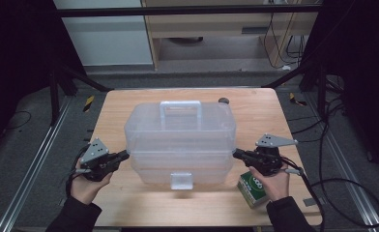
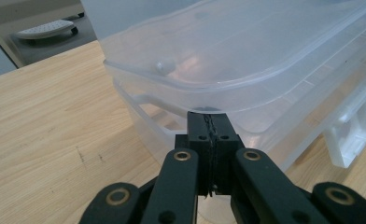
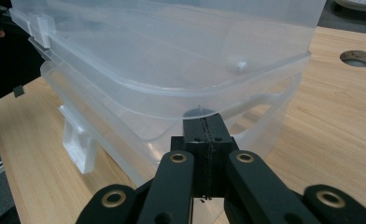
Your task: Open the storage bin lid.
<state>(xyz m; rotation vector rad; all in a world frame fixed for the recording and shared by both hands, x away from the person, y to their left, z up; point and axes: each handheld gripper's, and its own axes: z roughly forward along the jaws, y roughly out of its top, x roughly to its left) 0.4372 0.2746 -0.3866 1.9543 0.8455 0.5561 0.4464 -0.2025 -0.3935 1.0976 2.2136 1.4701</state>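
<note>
Tabletop (image 1: 115, 116) box (image 1: 180, 140) sits between both closed grippers

Clear storage box (image 1: 180, 140), green carton (image 1: 253, 188) (white print), black jaws.

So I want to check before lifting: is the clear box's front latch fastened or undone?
Undone, it seems: the white latch hangs down from the clear plastic box, and a gap shows under the lid's rim.

A lab recording bay: black curtains (image 1: 366, 72), floor rails (image 1: 30, 169) (cables (image 1: 344, 188) trailing everywhere).
</note>
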